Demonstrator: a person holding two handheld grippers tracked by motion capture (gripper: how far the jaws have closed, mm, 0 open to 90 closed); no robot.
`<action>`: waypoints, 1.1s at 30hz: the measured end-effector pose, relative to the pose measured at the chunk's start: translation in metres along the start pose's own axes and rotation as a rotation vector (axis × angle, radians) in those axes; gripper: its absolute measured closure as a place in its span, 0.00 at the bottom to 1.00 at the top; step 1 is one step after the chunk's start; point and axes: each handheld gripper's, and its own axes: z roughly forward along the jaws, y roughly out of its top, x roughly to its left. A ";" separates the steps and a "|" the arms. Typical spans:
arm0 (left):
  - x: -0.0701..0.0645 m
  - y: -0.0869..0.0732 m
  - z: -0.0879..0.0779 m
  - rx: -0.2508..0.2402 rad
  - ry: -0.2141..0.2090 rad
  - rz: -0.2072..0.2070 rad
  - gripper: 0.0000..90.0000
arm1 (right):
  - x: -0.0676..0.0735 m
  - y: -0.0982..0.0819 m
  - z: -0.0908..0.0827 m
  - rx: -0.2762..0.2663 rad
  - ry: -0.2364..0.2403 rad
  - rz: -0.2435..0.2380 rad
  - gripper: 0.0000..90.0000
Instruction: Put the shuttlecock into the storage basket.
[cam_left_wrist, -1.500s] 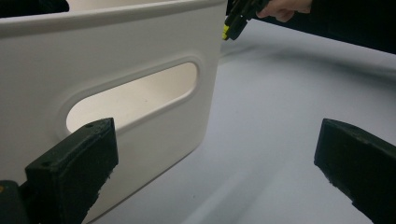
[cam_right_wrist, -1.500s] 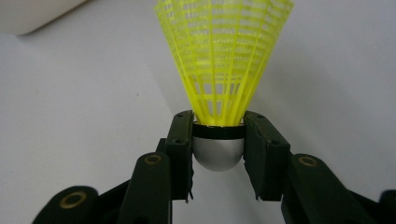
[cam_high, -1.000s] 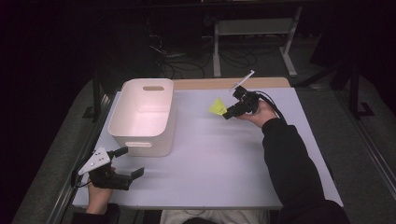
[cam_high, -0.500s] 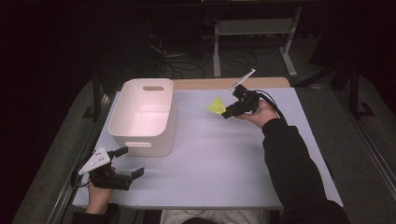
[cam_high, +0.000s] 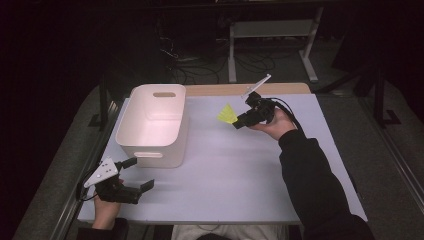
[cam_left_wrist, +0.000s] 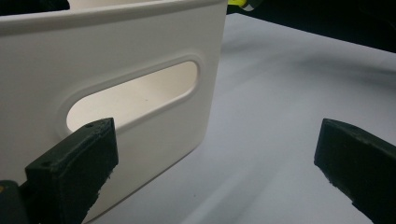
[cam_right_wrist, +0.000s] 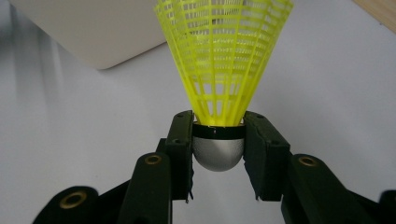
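**Shuttlecock pinched at its cap**

Shuttlecock (cam_right_wrist: 219, 70) is sitting clenched in the right gripper (cam_right_wrist: 218, 149), upper middle of the high view, its skirt tip running off the close-up's top edge. Left gripper (cam_high: 131, 175) is idling with jaws spread, lower left, beside the white bin (cam_high: 150, 145), whose inside is partly hiding behind its wall.

The right tool (cam_right_wrist: 218, 154) is matt black, with brass-ringed screw holes on its links and small holes on its blocky pads. A black cable trails from it. The left tool (cam_high: 136, 176) carries a grey three-cornered plate. The sleeve (cam_high: 312, 180) is black.
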 end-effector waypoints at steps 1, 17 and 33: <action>0.000 0.000 0.000 0.000 0.000 0.000 0.00 | 0.003 0.001 0.000 0.001 -0.002 -0.002 0.70; 0.000 -0.001 -0.002 0.000 0.006 -0.006 0.00 | 0.032 0.015 -0.009 0.002 -0.007 -0.057 0.70; 0.000 -0.001 -0.002 0.002 0.006 -0.003 0.00 | 0.051 0.033 -0.012 -0.003 0.026 -0.103 0.70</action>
